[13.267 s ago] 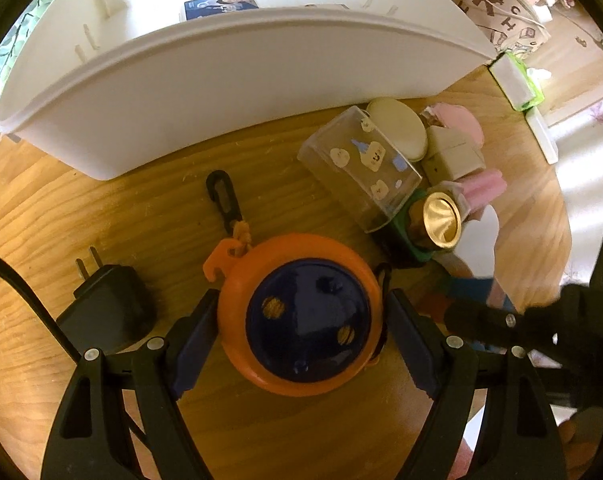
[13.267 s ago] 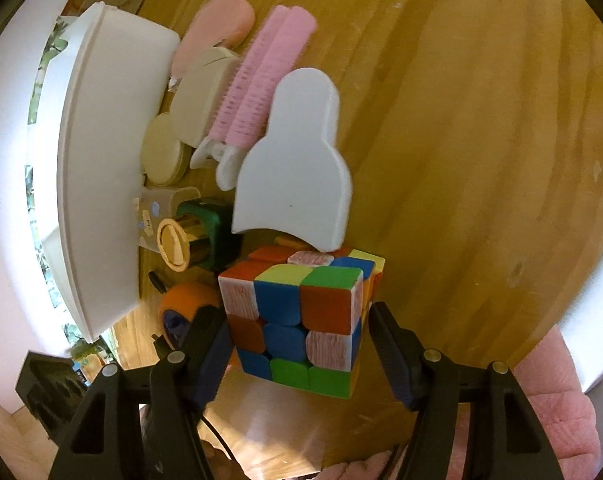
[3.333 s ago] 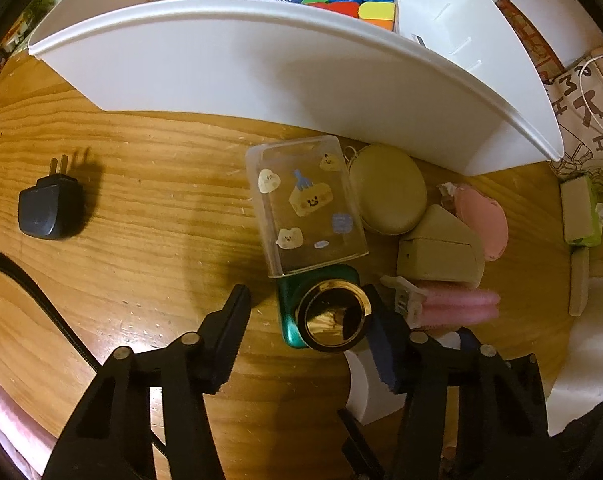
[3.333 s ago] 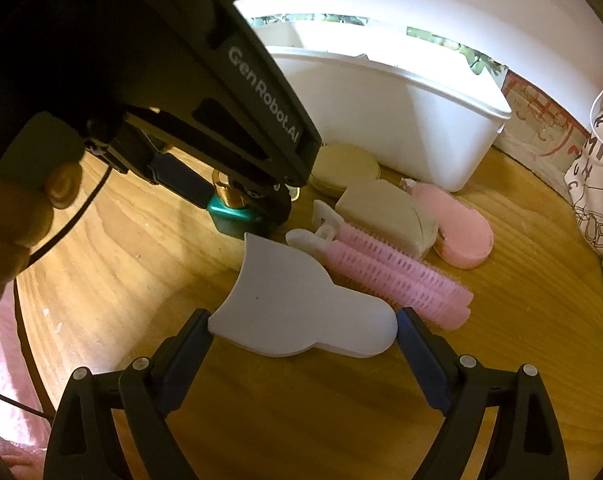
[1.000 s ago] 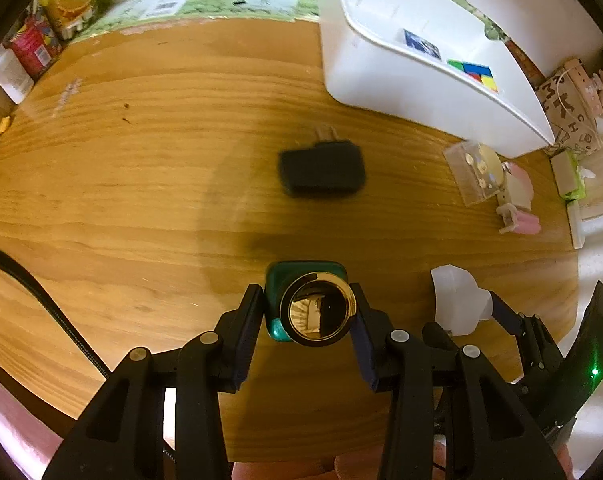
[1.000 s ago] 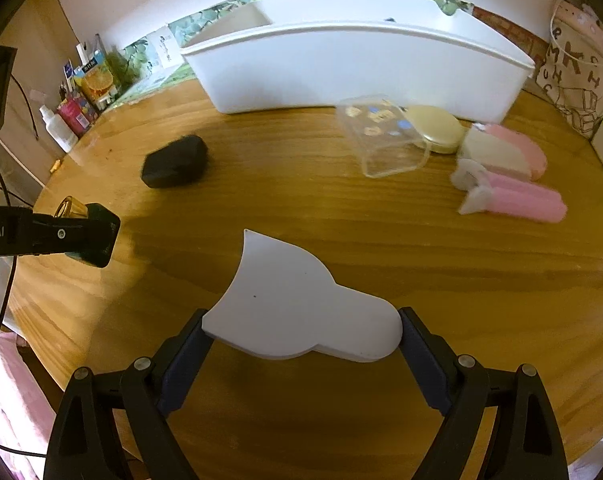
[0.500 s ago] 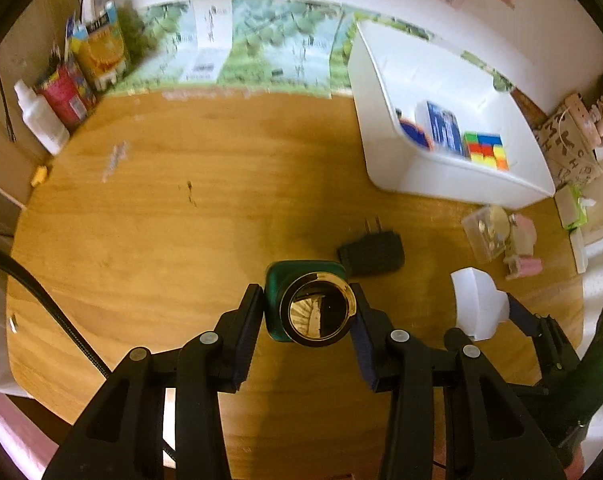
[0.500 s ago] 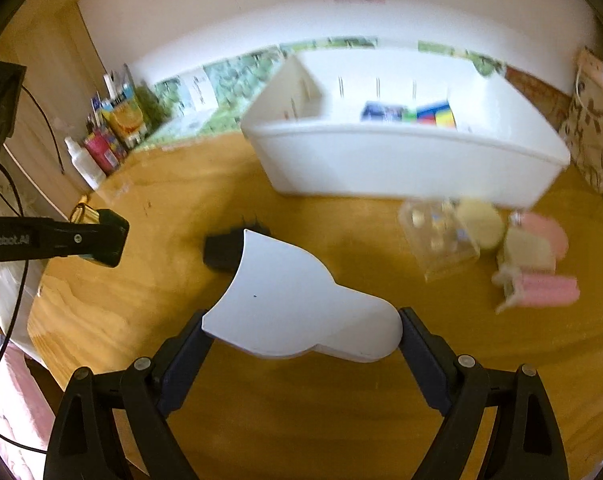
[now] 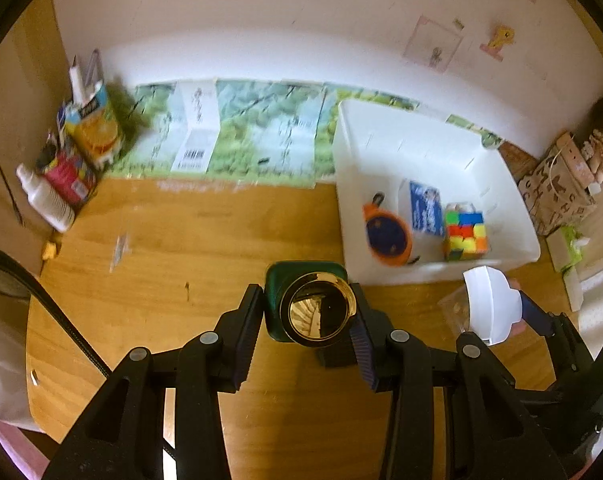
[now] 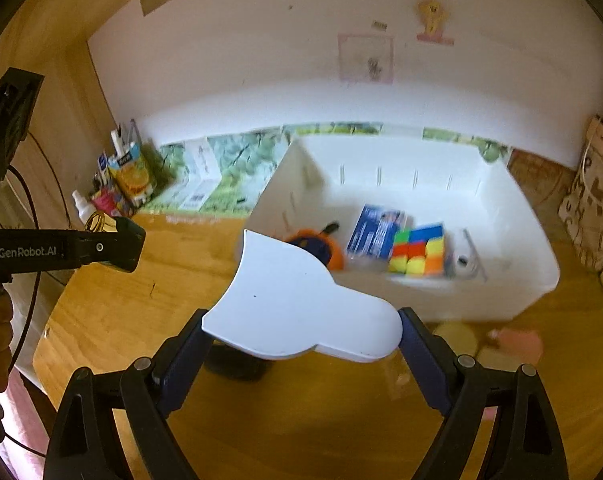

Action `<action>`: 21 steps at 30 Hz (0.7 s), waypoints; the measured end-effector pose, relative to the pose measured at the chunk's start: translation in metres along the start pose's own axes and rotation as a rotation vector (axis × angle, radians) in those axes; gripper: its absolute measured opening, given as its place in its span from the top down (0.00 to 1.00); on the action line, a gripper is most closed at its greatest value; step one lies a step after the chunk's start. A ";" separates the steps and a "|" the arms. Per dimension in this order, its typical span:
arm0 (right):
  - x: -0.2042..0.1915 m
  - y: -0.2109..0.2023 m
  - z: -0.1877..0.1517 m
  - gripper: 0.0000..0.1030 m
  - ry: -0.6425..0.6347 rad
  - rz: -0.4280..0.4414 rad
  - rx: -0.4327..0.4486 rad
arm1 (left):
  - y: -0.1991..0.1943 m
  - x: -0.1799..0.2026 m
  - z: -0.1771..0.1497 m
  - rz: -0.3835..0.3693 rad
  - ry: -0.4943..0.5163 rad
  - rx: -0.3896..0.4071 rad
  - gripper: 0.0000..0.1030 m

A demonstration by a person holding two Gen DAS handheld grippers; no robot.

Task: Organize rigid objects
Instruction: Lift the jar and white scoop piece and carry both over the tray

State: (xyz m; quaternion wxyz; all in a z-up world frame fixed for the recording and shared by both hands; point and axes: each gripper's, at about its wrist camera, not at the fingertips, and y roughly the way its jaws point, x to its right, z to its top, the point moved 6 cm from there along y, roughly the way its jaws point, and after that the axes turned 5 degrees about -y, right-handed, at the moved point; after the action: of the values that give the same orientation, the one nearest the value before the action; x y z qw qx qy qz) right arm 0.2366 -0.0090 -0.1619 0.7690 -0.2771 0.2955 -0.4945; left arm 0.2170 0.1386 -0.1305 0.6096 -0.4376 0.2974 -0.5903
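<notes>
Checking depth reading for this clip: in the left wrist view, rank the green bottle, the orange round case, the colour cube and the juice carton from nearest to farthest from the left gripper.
1. green bottle: clamped in the left gripper.
2. orange round case: in the white bin, near end, right of the gripper.
3. colour cube: same bin, further right.
4. juice carton: far left, by the wall.

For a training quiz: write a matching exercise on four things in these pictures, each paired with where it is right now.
Things
1. green bottle with gold cap
2. white flat piece
3. colour cube
4. juice carton

Places
A. in the white bin
B. between the right gripper fingers
C. at the wall, left end of the table
D. between the left gripper fingers

Pairs: 1-D, 2-B, 3-A, 4-C
</notes>
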 end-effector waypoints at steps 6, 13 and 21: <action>0.026 -0.001 0.027 0.12 0.004 -0.022 0.041 | -0.001 0.022 0.022 -0.019 0.013 0.033 0.56; 0.059 0.005 0.054 0.12 -0.005 -0.065 0.081 | 0.010 0.047 0.046 -0.036 0.024 0.056 0.56; 0.091 0.022 0.070 0.12 -0.003 -0.100 0.091 | 0.026 0.073 0.072 -0.079 0.028 0.089 0.56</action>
State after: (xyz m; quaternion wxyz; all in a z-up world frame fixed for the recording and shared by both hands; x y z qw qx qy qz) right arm 0.3313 -0.0764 -0.1469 0.7555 -0.2569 0.2572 -0.5450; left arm 0.3014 0.0780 -0.1102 0.6005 -0.4132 0.2617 -0.6326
